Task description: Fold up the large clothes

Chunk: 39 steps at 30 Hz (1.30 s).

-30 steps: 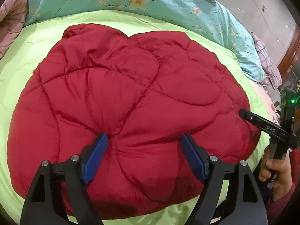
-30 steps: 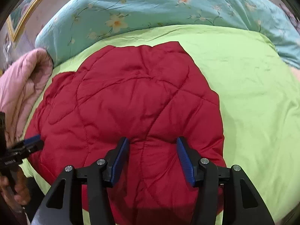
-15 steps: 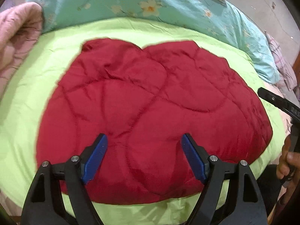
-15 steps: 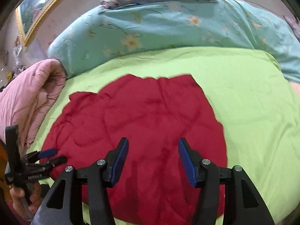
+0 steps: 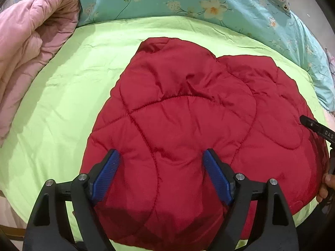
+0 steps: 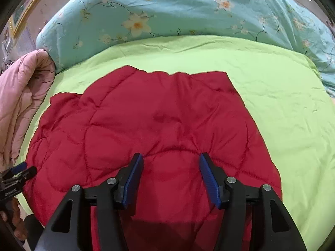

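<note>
Your left gripper (image 5: 161, 163) and right gripper (image 6: 170, 167) hover, jaws spread and empty, above the folded red quilted jacket (image 5: 188, 125) on the green sheet (image 5: 62, 104).

Red quilted jacket (image 5: 188, 125) fills the bed's centre and near edge. Open green sheet (image 5: 62, 104) at 9–11 o'clock in left view, and w/ wide bare sheet at 1–4 o'clock in right view. Pink quilt (image 5: 27, 48) heaped at 10 o'clock blocks that side; teal floral duvet (image 6: 167, 10) banks up across 12.
</note>
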Available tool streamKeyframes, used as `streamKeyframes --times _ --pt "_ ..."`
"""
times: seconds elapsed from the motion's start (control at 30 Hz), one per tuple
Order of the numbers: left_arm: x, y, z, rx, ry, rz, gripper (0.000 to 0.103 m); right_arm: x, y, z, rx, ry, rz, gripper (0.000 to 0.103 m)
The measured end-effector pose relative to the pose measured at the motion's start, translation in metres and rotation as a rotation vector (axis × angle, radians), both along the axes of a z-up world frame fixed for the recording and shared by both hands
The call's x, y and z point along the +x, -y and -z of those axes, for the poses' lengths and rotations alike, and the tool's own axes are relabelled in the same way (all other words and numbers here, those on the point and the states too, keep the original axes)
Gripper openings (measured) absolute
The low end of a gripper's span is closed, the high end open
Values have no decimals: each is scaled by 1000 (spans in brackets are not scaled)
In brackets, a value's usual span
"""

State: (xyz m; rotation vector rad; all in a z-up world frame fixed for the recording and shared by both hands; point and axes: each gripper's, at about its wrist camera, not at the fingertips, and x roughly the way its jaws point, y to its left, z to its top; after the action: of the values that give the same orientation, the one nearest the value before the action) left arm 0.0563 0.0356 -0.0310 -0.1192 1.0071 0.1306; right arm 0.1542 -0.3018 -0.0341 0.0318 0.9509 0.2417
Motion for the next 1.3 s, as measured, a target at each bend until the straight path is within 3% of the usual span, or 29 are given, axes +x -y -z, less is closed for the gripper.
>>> streamKeyframes --times 0.1,0.23,0.4,0.5,0.73,0.87,1.03,1.3 --pt "1 0 1 13 -6 3 85 7 -1 3 -15 -11 7 58" --pt "6 -3 -14 -15 27 -2 85 10 2 -10 40 20 8 58" --pt "44 9 -31 -4 54 29 85 28 -4 -22 72 33 -16 58" --pt "71 9 -24 25 28 -6 85 50 -9 -12 11 -16 7 58" --pt "107 -26 22 -76 -97 -103 85 81 10 14 16 -85 70 58" --pt "105 -23 25 -52 -100 -108 85 85 13 20 16 -95 87 58" --pt "87 -22 9 -52 -73 -98 85 69 15 2 26 -62 95 58" --pt "26 -14 -30 -123 -7 -31 85 -10 20 -37 71 25 42 58"
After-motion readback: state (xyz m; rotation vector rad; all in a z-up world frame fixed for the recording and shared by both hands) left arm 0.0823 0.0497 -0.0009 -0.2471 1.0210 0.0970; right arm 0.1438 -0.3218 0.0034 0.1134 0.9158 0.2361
